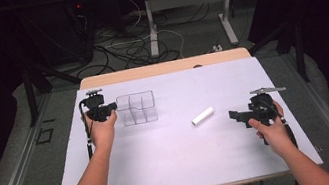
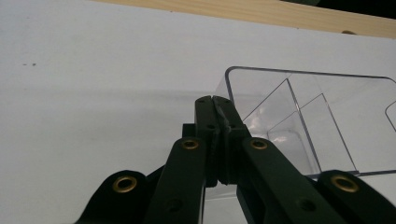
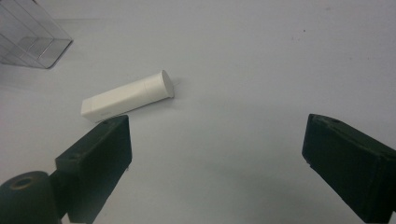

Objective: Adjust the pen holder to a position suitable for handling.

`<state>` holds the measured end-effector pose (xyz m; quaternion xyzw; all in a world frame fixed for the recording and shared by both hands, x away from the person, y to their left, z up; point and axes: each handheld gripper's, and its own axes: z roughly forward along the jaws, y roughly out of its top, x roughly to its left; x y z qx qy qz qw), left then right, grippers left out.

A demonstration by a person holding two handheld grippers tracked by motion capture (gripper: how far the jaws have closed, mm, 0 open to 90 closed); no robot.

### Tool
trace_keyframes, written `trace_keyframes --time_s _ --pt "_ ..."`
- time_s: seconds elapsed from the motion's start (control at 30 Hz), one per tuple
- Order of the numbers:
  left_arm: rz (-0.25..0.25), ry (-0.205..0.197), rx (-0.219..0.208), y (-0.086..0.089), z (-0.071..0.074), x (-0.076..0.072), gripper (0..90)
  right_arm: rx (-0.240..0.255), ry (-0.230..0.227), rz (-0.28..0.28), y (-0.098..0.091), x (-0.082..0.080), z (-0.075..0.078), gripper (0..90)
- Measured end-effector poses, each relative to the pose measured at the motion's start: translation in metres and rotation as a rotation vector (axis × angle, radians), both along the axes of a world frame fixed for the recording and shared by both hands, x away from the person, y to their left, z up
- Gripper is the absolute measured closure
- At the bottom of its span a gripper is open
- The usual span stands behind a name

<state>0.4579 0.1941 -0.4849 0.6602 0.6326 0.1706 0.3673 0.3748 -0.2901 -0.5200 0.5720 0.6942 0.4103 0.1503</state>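
A pale lavender-white sheet covers the table, with a strip of light wooden tabletop showing along its far edge. Beyond it the room is dark: grey carpeted floor, a tangle of black and white cables, the white legs of another desk, and black frame posts at either side.

On the sheet, left of centre, stands a clear plastic organiser box with inner dividers (upright, its compartments bare as far as the left gripper view shows). The left black hand-held gripper sits just beside the box's left end; its jaws are pressed together with nothing between them, their tips at the near corner of the box wall.

A small white plastic cylinder with a squared end lies on its side right of centre, well apart from the box. The right black hand-held gripper hovers near it with jaws spread wide, holding nothing; the cylinder lies just ahead of them, nearer one jaw, with bare sheet between
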Motion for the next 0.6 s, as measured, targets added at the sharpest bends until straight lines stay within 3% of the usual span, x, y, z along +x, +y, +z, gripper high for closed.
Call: trace_keyframes --time_s 0.27,0.33,0.37,0.6 --pt "-0.041 -0.034 0.001 -0.029 -0.003 0.003 90.0 0.001 0.005 0.003 0.000 0.000 0.000 7.7" --pt "-0.064 -0.026 0.001 -0.035 -0.002 0.005 90.0 0.000 0.005 0.005 0.000 0.000 0.000 7.8" --pt "-0.061 -0.043 0.005 -0.039 -0.004 0.007 90.0 -0.001 0.005 0.005 0.001 0.000 -0.001 7.8" --pt "-0.104 -0.042 0.000 -0.069 -0.003 0.011 90.0 0.001 0.011 0.006 0.001 0.000 -0.001 7.8"
